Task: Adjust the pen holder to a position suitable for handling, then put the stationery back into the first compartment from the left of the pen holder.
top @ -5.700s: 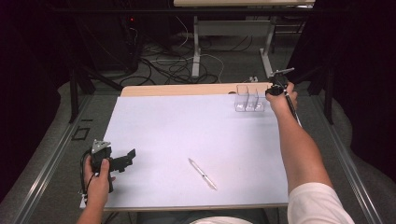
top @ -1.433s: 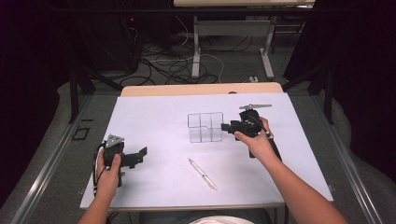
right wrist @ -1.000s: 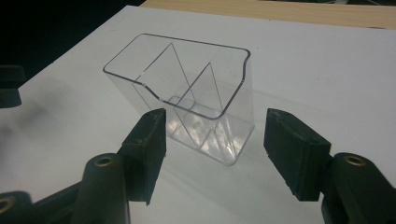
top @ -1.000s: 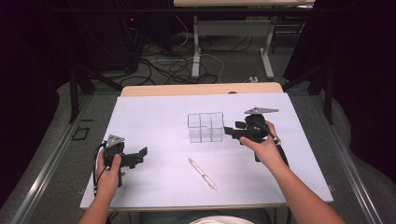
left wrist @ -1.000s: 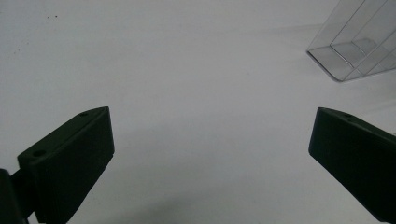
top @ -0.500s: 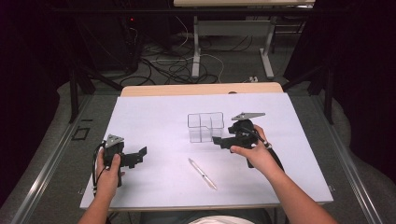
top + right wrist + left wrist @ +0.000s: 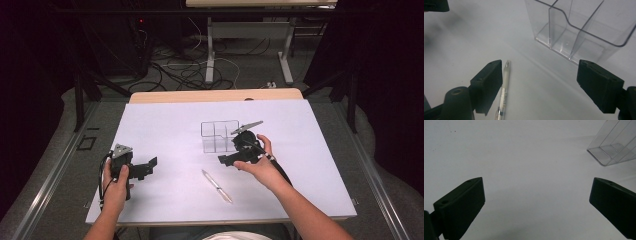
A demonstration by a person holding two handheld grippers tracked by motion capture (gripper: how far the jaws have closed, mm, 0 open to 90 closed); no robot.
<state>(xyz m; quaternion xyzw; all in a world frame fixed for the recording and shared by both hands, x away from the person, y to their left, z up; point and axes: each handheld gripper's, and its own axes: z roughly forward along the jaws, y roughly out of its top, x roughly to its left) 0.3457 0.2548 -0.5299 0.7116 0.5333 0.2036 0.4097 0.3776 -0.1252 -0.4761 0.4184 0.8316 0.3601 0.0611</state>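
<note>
**Lining up on the pen next to the clear organizer**

Watching from the side, it looks like the pen pickup is just about to start. The clear organizer (image 7: 220, 136) sits upright near the middle of the counter (image 7: 165, 125), and I'll use it as the reference for everything else. The pen (image 7: 216, 186) lies flat on the counter a bit in front of the organizer, on the person's side, apart from it and not touching anything.

The right claw (image 7: 223, 160) hovers just in front of the organizer, between it and the pen, angled down toward the sheet. From its own camera the jaws stand wide apart with nothing between them; the pen (image 7: 504, 90) lies right along the inside of one jaw, and the organizer (image 7: 576, 27) is just beyond, its compartments looking empty.

The left claw (image 7: 150, 162) is off to the left of the organizer, well apart from it, also spread wide and holding nothing, just resting low over bare counter. Its camera catches a corner of the organizer (image 7: 614, 147).

My guess at the next move: shift the right claw sideways so the pen sits centred between the jaws, drop to the surface, then close. The pen is thin and flat on the sheet, so coming in too high would probably just nudge it or roll it away.
</note>
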